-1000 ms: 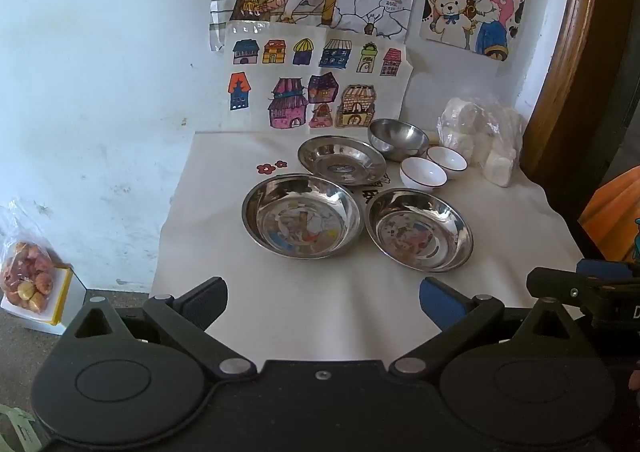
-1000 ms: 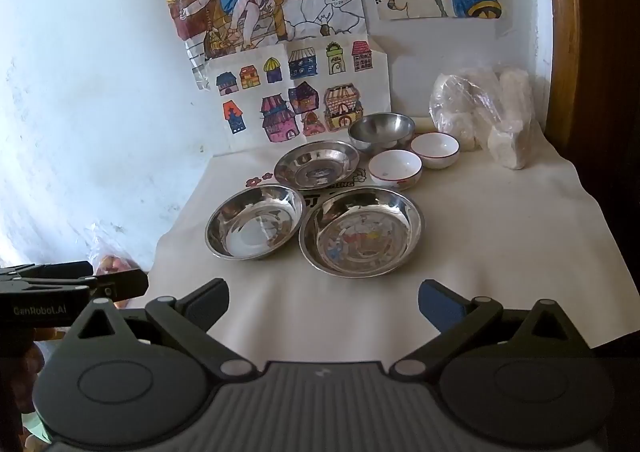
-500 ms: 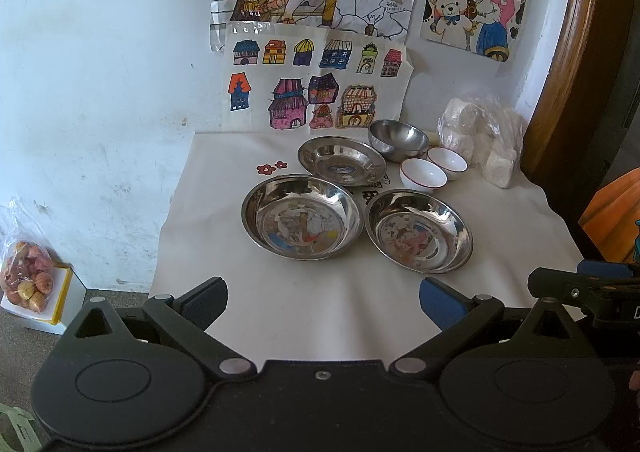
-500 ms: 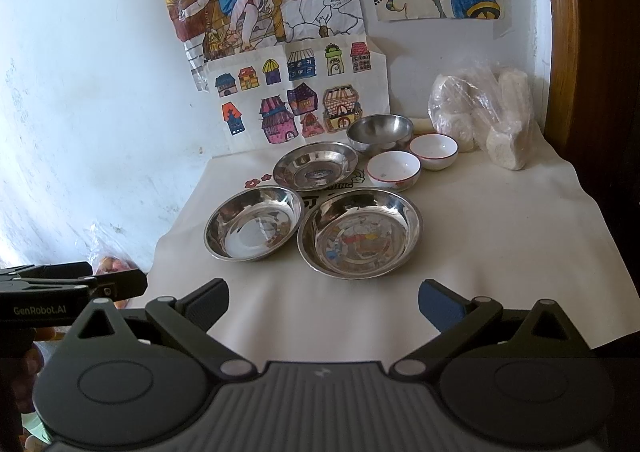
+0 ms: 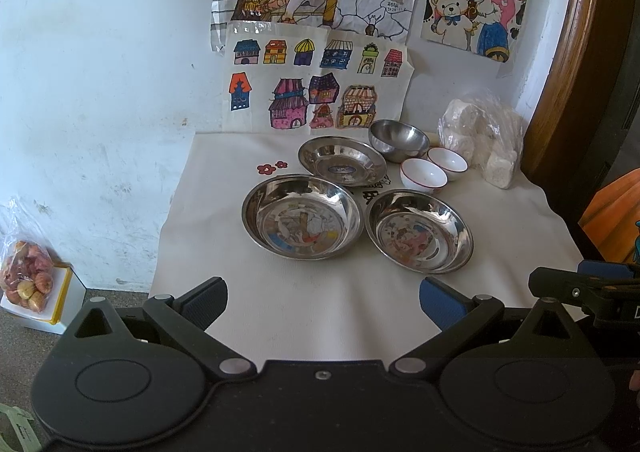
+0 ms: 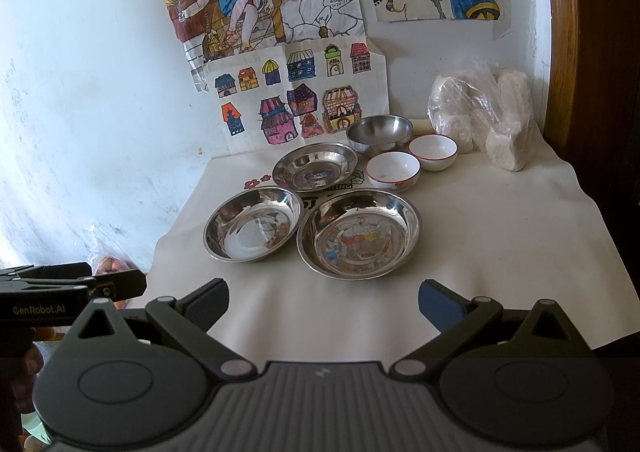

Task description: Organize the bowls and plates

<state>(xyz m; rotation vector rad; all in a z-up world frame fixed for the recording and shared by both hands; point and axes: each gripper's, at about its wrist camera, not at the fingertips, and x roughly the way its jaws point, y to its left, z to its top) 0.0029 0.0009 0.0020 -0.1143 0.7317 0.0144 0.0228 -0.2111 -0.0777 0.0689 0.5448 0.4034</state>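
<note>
Three steel plates lie on a white cloth-covered table (image 5: 280, 304): a near left plate (image 5: 302, 222) (image 6: 253, 224), a near right plate (image 5: 418, 230) (image 6: 359, 232) and a far plate (image 5: 341, 161) (image 6: 315, 166). Behind them stand a steel bowl (image 5: 398, 140) (image 6: 379, 131) and two white red-rimmed bowls (image 5: 423, 174) (image 5: 447, 163) (image 6: 393, 171) (image 6: 433, 151). My left gripper (image 5: 323, 298) is open and empty over the table's near edge. My right gripper (image 6: 323, 298) is open and empty, also short of the plates.
A plastic bag of white lumps (image 5: 486, 138) (image 6: 486, 112) sits at the back right against a wooden frame (image 5: 560, 64). Drawings hang on the wall (image 5: 316, 96). A bag of fruit (image 5: 24, 280) sits on a box on the floor at left.
Both cameras have edged slightly closer to the table. The dishes have not moved and both grippers stay open.
</note>
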